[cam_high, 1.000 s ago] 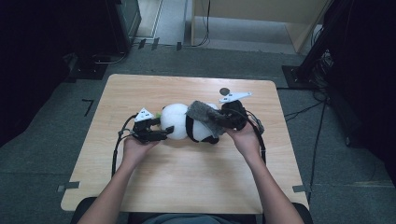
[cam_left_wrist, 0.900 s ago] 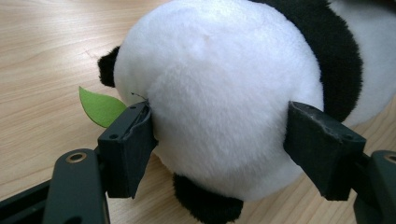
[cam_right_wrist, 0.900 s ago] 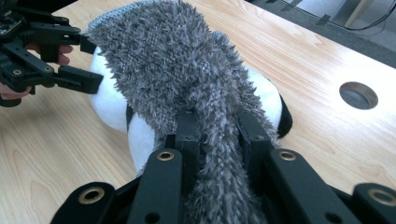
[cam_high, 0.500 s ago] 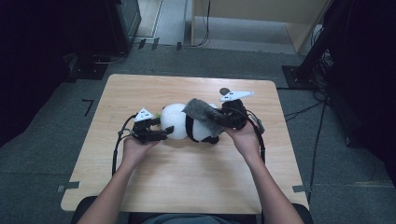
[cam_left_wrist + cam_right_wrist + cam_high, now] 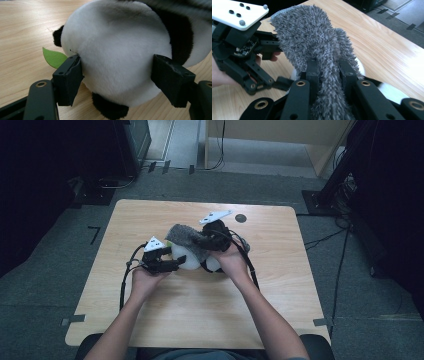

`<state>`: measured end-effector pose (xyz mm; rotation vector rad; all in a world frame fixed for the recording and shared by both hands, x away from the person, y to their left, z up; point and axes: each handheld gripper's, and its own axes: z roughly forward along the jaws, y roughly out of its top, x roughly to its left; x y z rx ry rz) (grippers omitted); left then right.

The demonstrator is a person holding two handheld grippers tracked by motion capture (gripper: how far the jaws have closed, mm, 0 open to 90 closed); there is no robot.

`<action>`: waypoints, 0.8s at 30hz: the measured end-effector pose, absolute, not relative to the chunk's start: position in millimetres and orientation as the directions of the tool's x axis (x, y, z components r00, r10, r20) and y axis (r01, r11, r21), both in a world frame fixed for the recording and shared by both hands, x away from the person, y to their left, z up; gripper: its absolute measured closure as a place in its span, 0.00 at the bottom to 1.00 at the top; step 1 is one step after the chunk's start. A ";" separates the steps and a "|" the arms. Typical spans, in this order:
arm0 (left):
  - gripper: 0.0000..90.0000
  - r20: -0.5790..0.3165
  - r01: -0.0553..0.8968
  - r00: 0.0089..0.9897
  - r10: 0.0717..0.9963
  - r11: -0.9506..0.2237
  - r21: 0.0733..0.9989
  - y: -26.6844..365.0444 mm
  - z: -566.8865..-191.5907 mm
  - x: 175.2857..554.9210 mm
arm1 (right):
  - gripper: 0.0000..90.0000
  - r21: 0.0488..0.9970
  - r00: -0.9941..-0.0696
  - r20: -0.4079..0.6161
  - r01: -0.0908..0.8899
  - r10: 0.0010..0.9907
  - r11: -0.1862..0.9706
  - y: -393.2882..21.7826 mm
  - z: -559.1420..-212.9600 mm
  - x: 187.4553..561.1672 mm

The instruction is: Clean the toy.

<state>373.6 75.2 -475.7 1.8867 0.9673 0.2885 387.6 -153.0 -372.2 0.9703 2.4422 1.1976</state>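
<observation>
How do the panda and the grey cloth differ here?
The panda is a round black-and-white plush resting on the table, clamped by the left gripper; the grey cloth is shaggy and limp, pinched in the right gripper and draped over the panda. Both are soft and each is gripped.

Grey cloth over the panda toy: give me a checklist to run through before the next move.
1. Right gripper shut on the grey cloth: ok.
2. Left gripper clamped on the panda toy, both pads touching: ok.
3. Cloth lies over the toy's top: ok, seen from the high view.
4. Cloth clear of the left gripper: cannot tell, they look close.
5. Toy resting on the table: ok.
</observation>
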 end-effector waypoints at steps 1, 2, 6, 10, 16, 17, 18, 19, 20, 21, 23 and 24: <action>0.28 -0.198 0.500 0.657 0.727 -0.223 0.837 75.2 -475.7 373.4 | 0.84 0.773 -0.750 0.059 0.452 0.659 0.446 -148.8 -373.8 389.1; 0.28 -0.200 0.500 0.656 0.728 -0.220 0.838 74.9 -475.9 373.4 | 0.83 0.769 -0.756 0.058 0.450 0.652 0.454 -144.8 -375.5 390.1; 0.28 -0.206 0.501 0.651 0.731 -0.209 0.840 74.0 -476.2 373.5 | 0.83 0.733 -0.764 0.044 0.462 0.643 0.499 -132.4 -387.3 393.6; 0.28 -0.203 0.499 0.654 0.729 -0.215 0.839 74.4 -476.5 373.5 | 0.83 0.726 -0.766 0.051 0.469 0.641 0.502 -133.4 -394.8 392.9; 0.28 -0.204 0.498 0.655 0.728 -0.213 0.841 74.5 -476.6 373.9 | 0.83 0.721 -0.753 0.048 0.481 0.657 0.499 -149.7 -390.9 390.4; 0.28 -0.205 0.500 0.655 0.728 -0.213 0.840 74.7 -476.6 374.1 | 0.83 0.724 -0.750 0.045 0.480 0.659 0.496 -153.5 -390.2 389.8; 0.28 -0.205 0.501 0.655 0.727 -0.215 0.838 74.9 -476.5 374.3 | 0.83 0.724 -0.746 0.047 0.483 0.664 0.492 -157.4 -389.3 388.4; 0.28 -0.204 0.501 0.656 0.727 -0.217 0.838 75.0 -476.5 374.4 | 0.83 0.727 -0.744 0.047 0.483 0.666 0.488 -161.6 -388.6 387.0; 0.28 -0.205 0.502 0.656 0.726 -0.218 0.837 75.1 -476.5 374.3 | 0.83 0.730 -0.741 0.048 0.484 0.670 0.483 -165.9 -387.9 385.5; 0.28 -0.203 0.501 0.657 0.726 -0.220 0.837 75.3 -476.6 374.3 | 0.83 0.733 -0.737 0.051 0.486 0.675 0.476 -170.4 -387.1 383.5; 0.28 -0.203 0.501 0.659 0.724 -0.220 0.837 75.2 -476.6 374.5 | 0.83 0.741 -0.730 0.055 0.487 0.681 0.463 -180.7 -384.8 378.9; 0.28 -0.204 0.500 0.660 0.723 -0.220 0.837 75.2 -476.5 374.8 | 0.83 0.743 -0.725 0.050 0.487 0.687 0.460 -185.1 -383.3 376.7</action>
